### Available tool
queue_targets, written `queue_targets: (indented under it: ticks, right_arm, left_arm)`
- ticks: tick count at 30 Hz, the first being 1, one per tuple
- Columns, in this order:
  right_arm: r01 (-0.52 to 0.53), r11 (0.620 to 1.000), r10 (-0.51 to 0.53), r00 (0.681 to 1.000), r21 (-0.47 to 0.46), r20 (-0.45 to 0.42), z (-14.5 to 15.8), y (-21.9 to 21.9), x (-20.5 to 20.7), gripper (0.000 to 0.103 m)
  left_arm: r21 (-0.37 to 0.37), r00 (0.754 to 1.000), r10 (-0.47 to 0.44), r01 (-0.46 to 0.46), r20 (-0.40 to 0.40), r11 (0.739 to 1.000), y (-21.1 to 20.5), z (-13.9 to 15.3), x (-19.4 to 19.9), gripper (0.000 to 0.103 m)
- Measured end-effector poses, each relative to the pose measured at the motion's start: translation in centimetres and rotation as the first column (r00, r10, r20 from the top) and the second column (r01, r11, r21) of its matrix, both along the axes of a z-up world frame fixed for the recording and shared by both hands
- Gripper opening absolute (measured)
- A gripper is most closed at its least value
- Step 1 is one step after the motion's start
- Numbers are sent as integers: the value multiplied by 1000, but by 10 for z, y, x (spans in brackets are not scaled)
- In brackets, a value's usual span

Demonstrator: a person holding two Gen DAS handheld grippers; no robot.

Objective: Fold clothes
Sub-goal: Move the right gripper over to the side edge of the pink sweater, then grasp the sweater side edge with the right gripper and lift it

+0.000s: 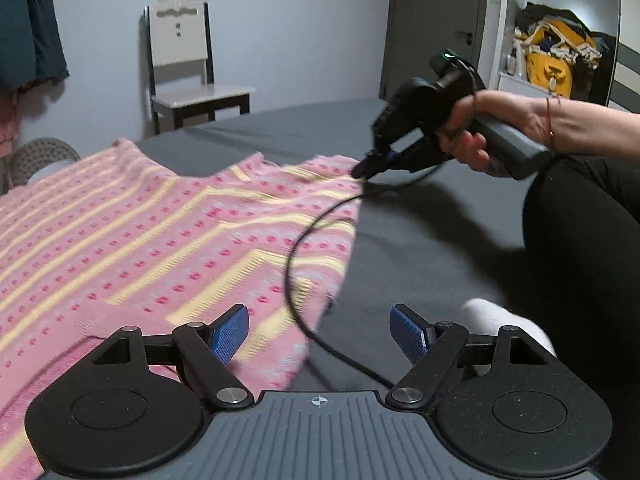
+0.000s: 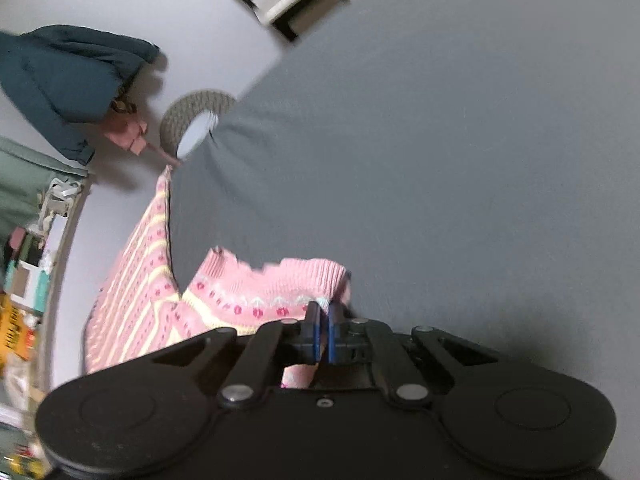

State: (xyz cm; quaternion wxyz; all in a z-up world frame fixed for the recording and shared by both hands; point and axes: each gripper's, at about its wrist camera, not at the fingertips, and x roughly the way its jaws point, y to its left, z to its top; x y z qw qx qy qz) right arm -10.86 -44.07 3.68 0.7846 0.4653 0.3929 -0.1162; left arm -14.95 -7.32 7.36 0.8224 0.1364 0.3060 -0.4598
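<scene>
A pink knit sweater with yellow stripes and red dots lies spread on the grey bed sheet. My left gripper is open and empty, low over the sweater's near right edge. My right gripper is shut on the sweater's far right corner and lifts it slightly. In the right wrist view the sweater's ribbed hem is pinched between the blue pads of the right gripper, above the grey sheet.
A black cable loops from the right gripper across the sweater. A chair stands by the far wall. The person's black-clad leg and white sock rest on the bed at right. A woven basket sits beyond the bed.
</scene>
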Motion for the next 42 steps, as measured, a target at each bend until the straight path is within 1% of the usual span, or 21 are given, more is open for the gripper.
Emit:
queue_targets:
  ticks: [2, 4, 5, 6, 9, 10, 14, 17, 19, 21, 25, 27, 28, 29, 32, 34, 35, 36, 38, 39, 42]
  right_arm:
    - [16, 999, -17, 1000, 47, 11, -3, -2, -1, 19]
    - [19, 999, -20, 999, 32, 32, 1, -3, -3, 34]
    - [18, 1000, -19, 999, 19, 30, 3, -2, -3, 36]
    - [18, 1000, -18, 999, 5, 27, 3, -2, -3, 38]
    - [4, 1000, -5, 999, 31, 32, 0, -1, -2, 38]
    - [0, 999, -1, 999, 41, 34, -1, -1, -2, 38]
    - [-29, 999, 28, 999, 25, 36, 0, 0, -1, 38]
    - [-51, 999, 51, 998, 5, 43, 2, 1, 0, 38]
    - [-62, 998, 62, 997, -3, 43, 2, 2, 3, 37]
    - [-71, 997, 71, 997, -14, 43, 3, 4, 6, 37]
    - [-78, 996, 80, 996, -37, 51, 6, 6, 6, 37]
    - [-66, 997, 68, 995, -41, 75, 10, 6, 4, 37]
    - [-73, 996, 77, 993, -54, 85, 12, 6, 3, 37]
    - [-79, 994, 85, 994, -74, 72, 13, 8, 4, 37]
    - [-93, 990, 96, 995, -103, 23, 12, 10, 6, 37]
    - [-91, 993, 94, 995, -77, 28, 10, 8, 5, 37]
    - [-87, 994, 89, 996, -71, 29, 10, 7, 5, 37]
    - [-86, 994, 88, 996, -69, 32, 9, 7, 4, 37]
    - [-87, 994, 89, 995, -64, 38, 9, 6, 4, 37]
    - [-87, 994, 90, 995, -61, 40, 8, 7, 4, 36]
    - [-71, 997, 72, 996, -23, 53, 6, 5, 2, 31]
  left_arm:
    - [61, 1000, -8, 9, -19, 998, -12, -4, -6, 78]
    - [131, 999, -22, 25, -26, 991, -23, -10, -14, 77]
    - [142, 999, -37, 42, -38, 989, -27, -13, -18, 65]
    - [146, 997, -52, 59, -56, 987, -31, -16, -22, 56]
    - [87, 983, -125, 138, -137, 987, -37, -12, -31, 43]
    - [53, 974, -161, 171, -159, 984, -37, -8, -36, 32]
    - [77, 956, -231, 248, -183, 966, -32, 5, -46, 31]
    - [-14, 916, -287, 295, -282, 956, -11, 17, -45, 31]
    - [-32, 884, -319, 328, -341, 944, 0, 22, -52, 31]
    - [-57, 843, -353, 362, -407, 930, 10, 25, -60, 31]
    - [-183, 750, -427, 390, -505, 903, 30, 39, -84, 31]
    - [-221, 739, -441, 384, -510, 897, 34, 45, -95, 31]
    - [-211, 744, -433, 379, -509, 901, 35, 47, -100, 32]
    - [-156, 766, -405, 380, -500, 912, 37, 48, -105, 32]
    - [105, 854, -285, 362, -435, 926, 42, 46, -117, 38]
    - [209, 890, -225, 326, -395, 922, 53, 48, -116, 48]
    - [226, 901, -206, 307, -381, 925, 61, 52, -113, 51]
    - [243, 912, -186, 287, -366, 927, 69, 56, -110, 59]
    - [221, 945, -120, 193, -305, 956, 87, 72, -98, 78]
    - [190, 963, -75, 127, -259, 973, 94, 80, -92, 88]
    - [45, 993, 37, -32, -114, 998, 99, 96, -78, 91]
